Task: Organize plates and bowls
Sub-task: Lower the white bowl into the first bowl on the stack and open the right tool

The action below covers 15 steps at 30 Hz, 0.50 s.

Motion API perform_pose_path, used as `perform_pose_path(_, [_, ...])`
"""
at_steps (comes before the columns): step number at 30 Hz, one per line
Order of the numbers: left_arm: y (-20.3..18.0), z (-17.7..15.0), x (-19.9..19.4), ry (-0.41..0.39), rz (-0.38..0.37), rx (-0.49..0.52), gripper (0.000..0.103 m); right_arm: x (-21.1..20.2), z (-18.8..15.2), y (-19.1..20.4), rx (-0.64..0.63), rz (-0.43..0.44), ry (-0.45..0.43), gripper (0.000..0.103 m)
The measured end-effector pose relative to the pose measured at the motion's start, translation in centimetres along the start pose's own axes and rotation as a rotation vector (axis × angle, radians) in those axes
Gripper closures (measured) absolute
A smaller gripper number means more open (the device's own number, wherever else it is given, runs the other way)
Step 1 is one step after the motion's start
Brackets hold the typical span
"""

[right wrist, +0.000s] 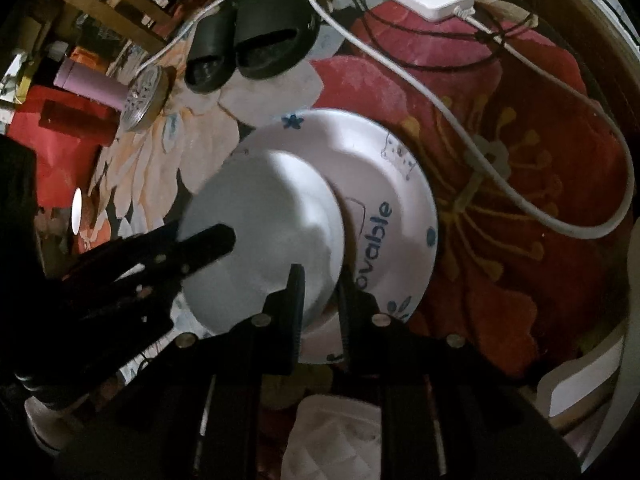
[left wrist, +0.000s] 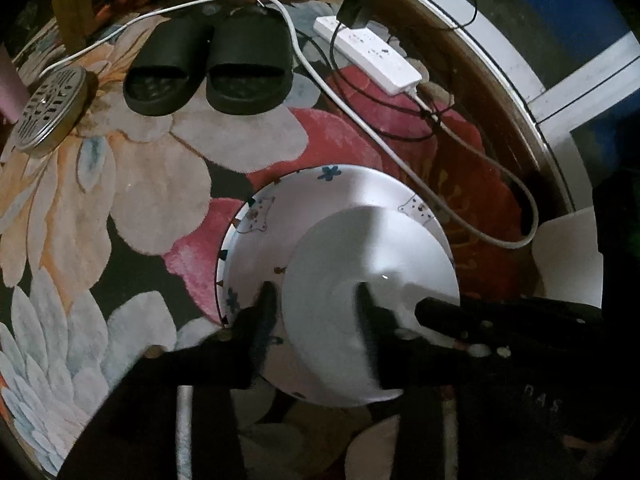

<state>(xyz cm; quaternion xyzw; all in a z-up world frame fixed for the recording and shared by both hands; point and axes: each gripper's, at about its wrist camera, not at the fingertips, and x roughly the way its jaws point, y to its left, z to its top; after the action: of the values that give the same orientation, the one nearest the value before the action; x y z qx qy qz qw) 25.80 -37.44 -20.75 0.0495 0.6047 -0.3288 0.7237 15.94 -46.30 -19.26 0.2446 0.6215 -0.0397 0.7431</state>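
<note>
On the floral rug lies a patterned plate (left wrist: 304, 200) (right wrist: 384, 184) with blue flowers and lettering. A smaller plain white plate (left wrist: 360, 264) (right wrist: 264, 216) sits on it, off-centre. My left gripper (left wrist: 316, 308) is open; one finger stands outside the white plate's near rim and the other inside, neither pressing on it. From the opposite side my right gripper (right wrist: 320, 292) is shut on the white plate's rim. The right gripper's black fingers (left wrist: 440, 312) show in the left wrist view, and the left gripper's fingers (right wrist: 216, 240) show in the right wrist view.
Black slippers (left wrist: 208, 68) and a white power strip (left wrist: 368, 54) with cables lie beyond the plates. A round metal tin (left wrist: 48, 112) sits at far left, with a pink bottle (right wrist: 88, 84) behind it. A white sheet (left wrist: 572, 256) lies to the right, and wooden furniture legs (left wrist: 72, 8) stand at the back.
</note>
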Motion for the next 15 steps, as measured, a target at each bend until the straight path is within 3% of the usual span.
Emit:
perform_pose_path(3, [0.0, 0.1, -0.7, -0.019, -0.015, 0.004, 0.046, -0.3, 0.2, 0.2, -0.010, -0.011, -0.011, 0.085])
perform_pose_path(7, [0.5, 0.1, -1.6, -0.040, -0.013, -0.007, 0.025, -0.6, 0.2, 0.2, 0.000, -0.005, -0.013, 0.085])
perform_pose_path(13, [2.6, -0.4, -2.4, -0.055, 0.017, -0.053, 0.006, -1.3, 0.6, 0.3, 0.001, -0.011, -0.018, 0.085])
perform_pose_path(15, [3.3, -0.6, -2.5, -0.063, 0.035, -0.062, 0.004, -1.7, 0.7, 0.4, 0.000, -0.026, -0.032, 0.082])
